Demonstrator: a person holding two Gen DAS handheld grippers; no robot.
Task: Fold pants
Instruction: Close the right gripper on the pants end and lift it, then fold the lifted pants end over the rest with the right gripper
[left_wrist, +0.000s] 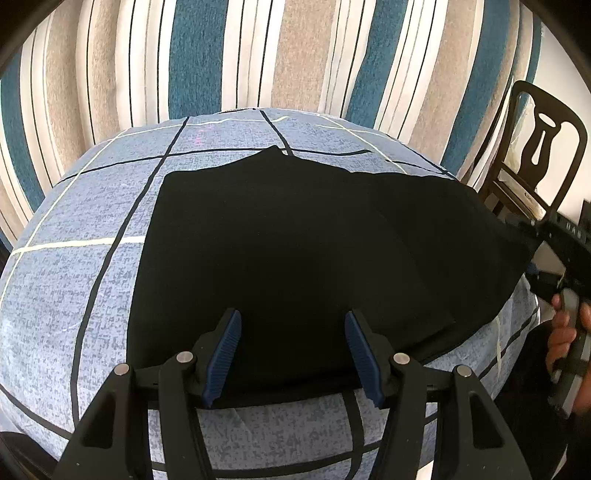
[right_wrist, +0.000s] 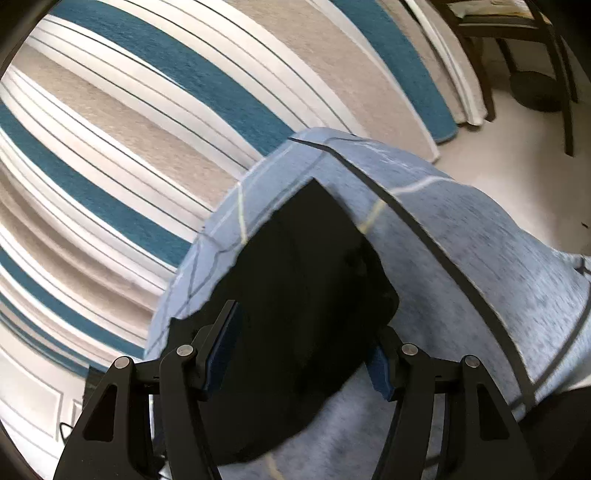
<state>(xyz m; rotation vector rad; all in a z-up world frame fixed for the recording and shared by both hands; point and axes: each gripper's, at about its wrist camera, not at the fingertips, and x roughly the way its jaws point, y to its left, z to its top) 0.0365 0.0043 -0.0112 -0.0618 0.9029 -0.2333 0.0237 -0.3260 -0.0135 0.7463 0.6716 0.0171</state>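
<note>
Black pants (left_wrist: 295, 240) lie spread on blue checked cover (left_wrist: 74, 277), near edge toward camera. Left gripper (left_wrist: 291, 350) hovers over near edge, jaws wide, nothing between. Right gripper (right_wrist: 299, 358) jaws wide, straddling pants' end. Striped rug (left_wrist: 295, 51) beyond; dark chair (left_wrist: 539, 147) at right.

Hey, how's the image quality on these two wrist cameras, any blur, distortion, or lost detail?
Left wrist view: sharp, strong fisheye bulge in the blue checked cover, black pants so dark that folds barely show. Right wrist view: motion-blurred, especially the cover and striped rug; pants again featureless black.
</note>
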